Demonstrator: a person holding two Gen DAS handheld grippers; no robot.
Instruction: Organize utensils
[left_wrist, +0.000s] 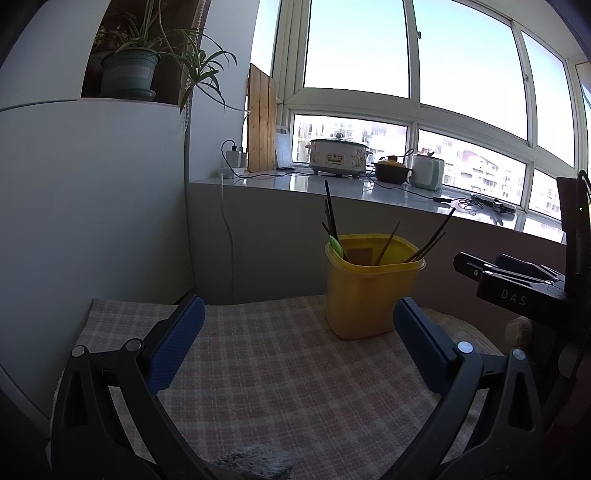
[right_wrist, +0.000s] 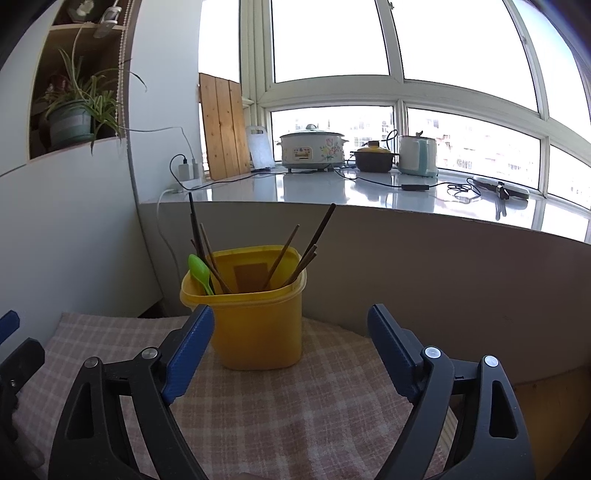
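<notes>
Nearest the lens in each wrist view are the blue-padded fingers. The left gripper (left_wrist: 299, 317) is spread wide with nothing between its fingers, hanging just above the checked cloth (left_wrist: 280, 376). The right gripper (right_wrist: 290, 325) is spread as well, its left finger (right_wrist: 188, 354) overlapping the near edge of the yellow container (right_wrist: 258, 325) in the picture; whether they touch I cannot tell. In the left wrist view the right gripper (left_wrist: 517, 277) shows at the right edge, beside the container.

From the largest thing down: the window (right_wrist: 369, 55) fills the upper part of both views, with a long pale sill (right_wrist: 332, 188) under it. On the sill stand a wooden board (right_wrist: 221, 129) leaning upright at the left end, a white cooker (right_wrist: 312, 149) with a flower pattern, a dark pot with a yellow lid (right_wrist: 373, 158) and a pale green kettle (right_wrist: 417, 155), in a row from left to right. Cables (right_wrist: 458, 190) trail across the sill to the right. In a wall niche at the left sits a potted plant (left_wrist: 129, 70).

The cloth covers the table, and the yellow container (left_wrist: 369, 291) stands upright on it near the far edge. Inside it several dark chopsticks (right_wrist: 317, 236) lean against the rim, some left, some right, and a green spoon (right_wrist: 201, 273) rests at the left corner, bowl upward.
</notes>
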